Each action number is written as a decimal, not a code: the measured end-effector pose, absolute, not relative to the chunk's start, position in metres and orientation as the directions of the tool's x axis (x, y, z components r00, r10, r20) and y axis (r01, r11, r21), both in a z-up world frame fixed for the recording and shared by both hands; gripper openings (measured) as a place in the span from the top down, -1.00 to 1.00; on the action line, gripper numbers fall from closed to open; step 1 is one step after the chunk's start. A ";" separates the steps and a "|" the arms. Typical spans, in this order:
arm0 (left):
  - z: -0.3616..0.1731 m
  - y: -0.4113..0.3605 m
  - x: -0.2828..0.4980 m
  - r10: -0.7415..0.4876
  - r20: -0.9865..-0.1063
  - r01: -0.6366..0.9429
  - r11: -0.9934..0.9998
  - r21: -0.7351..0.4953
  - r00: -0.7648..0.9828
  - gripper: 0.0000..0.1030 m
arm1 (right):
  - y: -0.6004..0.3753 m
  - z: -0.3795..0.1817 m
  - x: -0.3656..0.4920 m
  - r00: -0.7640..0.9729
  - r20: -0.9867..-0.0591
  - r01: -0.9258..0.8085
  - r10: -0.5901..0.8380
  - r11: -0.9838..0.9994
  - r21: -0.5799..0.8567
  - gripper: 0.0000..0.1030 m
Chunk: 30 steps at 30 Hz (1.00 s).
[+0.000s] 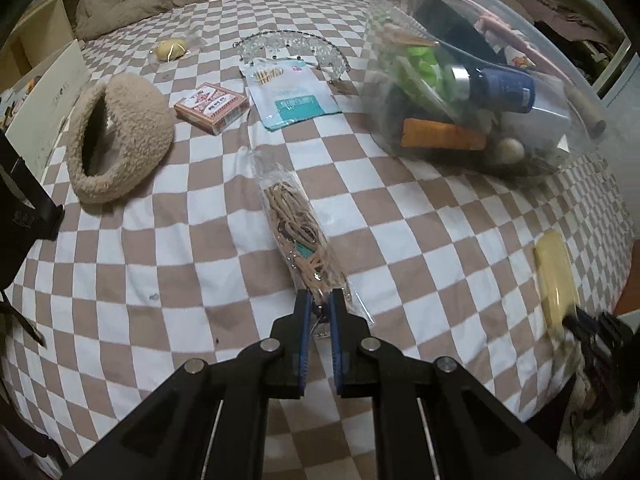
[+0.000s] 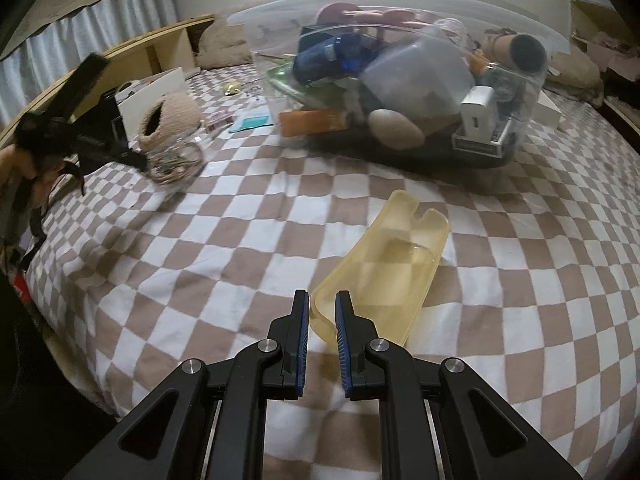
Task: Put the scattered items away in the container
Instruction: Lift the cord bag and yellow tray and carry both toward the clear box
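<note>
Container (image 2: 400,80), a clear tub, sits on the checkered bed (image 1: 160,280), contents a blurry jumble. Left hand-held gripper (image 1: 321,300) pinches a bag of rubber bands (image 1: 298,232); right hand-held gripper (image 2: 322,304) clamps a yellowish case (image 2: 384,264), its near corner hidden.

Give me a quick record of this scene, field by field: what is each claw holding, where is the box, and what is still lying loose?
surface: checked bedcover
left gripper: shut on bag of rubber bands
right gripper: shut on edge of yellowish phone case
container: clear plastic tub, already crowded with things
still loose: fuzzy hat, card box, snack packet, glass dish, small wrapped yellow item
</note>
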<state>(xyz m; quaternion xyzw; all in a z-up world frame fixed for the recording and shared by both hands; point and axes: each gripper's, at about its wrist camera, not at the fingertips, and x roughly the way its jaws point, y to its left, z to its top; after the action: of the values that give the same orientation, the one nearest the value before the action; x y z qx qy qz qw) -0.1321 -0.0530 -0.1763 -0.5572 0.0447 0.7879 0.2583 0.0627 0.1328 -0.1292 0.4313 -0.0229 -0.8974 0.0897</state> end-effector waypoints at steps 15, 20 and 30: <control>-0.200 -0.055 -0.137 0.307 -0.933 -0.446 -0.873 -0.198 -0.186 -0.18 | 0.156 -0.115 0.070 -0.602 -0.718 0.142 -0.348 -0.932 0.333 0.73; -0.207 -0.045 -0.145 0.299 -0.939 -0.414 -0.886 -0.208 -0.169 -0.40 | 0.152 -0.113 0.069 -0.620 -0.730 0.119 -0.288 -0.954 0.275 -0.74; -0.220 -0.014 -0.162 0.214 -0.960 -0.378 -0.916 -0.134 -0.179 -0.41 | 0.156 -0.115 0.064 -0.612 -0.761 0.077 -0.216 -0.974 0.214 -0.74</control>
<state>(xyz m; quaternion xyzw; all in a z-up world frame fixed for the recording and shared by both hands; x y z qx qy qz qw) -0.1622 -0.0142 -0.2204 -0.6109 0.0672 0.7647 0.1937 0.0635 0.1559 -0.1151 0.4328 -0.0802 -0.8942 0.0817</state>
